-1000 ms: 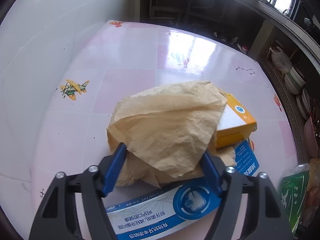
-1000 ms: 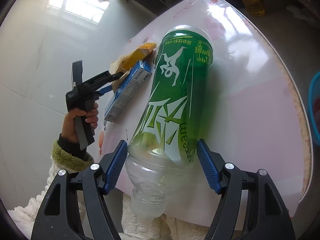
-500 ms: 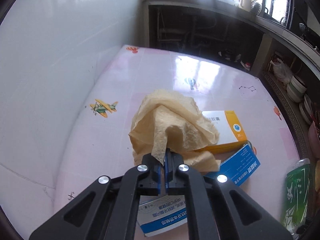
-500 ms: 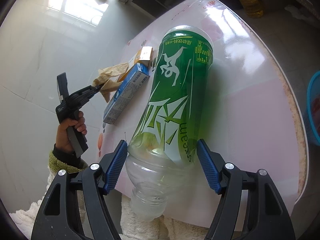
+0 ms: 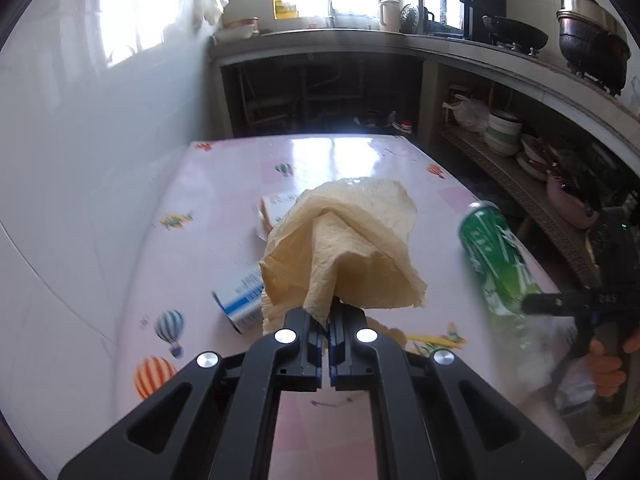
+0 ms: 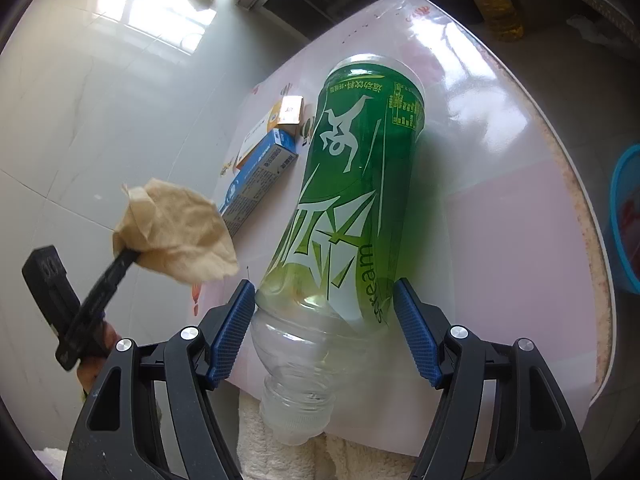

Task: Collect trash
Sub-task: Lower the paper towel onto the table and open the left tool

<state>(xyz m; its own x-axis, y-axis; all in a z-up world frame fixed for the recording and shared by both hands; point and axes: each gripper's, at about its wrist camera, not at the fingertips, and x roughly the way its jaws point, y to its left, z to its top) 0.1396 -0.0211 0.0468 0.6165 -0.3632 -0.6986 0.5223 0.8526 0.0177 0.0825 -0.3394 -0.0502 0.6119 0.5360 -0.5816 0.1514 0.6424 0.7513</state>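
Left gripper [image 5: 329, 316]: clamped on tan paper [image 5: 344, 248], off table [image 5: 224, 184]. Right gripper [image 6: 325, 332]: wide around green bottle [image 6: 356, 184], pads seemingly touching.

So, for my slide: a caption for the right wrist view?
Right tongs grip a green bottle; left tongs lift crumpled paper.

Your left wrist view looks down the table [image 5: 224, 208] toward its far edge; your right looks closely across its near corner; both share the blue box [image 6: 256, 178].
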